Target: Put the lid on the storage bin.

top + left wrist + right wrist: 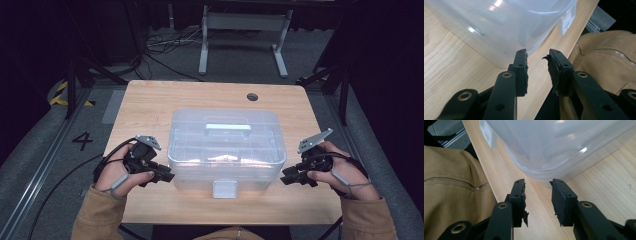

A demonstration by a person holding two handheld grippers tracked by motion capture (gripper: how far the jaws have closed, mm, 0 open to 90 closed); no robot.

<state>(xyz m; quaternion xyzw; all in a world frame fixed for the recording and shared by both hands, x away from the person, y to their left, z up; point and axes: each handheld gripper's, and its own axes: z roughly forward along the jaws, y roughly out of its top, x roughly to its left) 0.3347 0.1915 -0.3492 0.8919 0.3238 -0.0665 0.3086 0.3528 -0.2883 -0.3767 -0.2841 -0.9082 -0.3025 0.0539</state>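
Observation:
A clear plastic storage box (226,145) with a lid, a top handle (228,127) and a white front latch (224,189) stands in the middle of the wooden table (150,100). My left gripper (167,176) lies level at the box's front left corner, its jaws apart and nothing between them. In the left gripper view the left gripper (537,56) stops just short of the box wall (506,25). My right gripper (285,176) lies at the front right corner, open too. In the right gripper view the right gripper (537,185) faces the box's rounded corner (564,145) with bare table between the pads.
A cable hole (252,96) sits near the table's far edge. Beyond the table a white desk frame (245,30) and loose cables rest on the floor. A "4" (82,141) is marked on the floor at left. My tan jacket (606,62) is close to the table's near edge.

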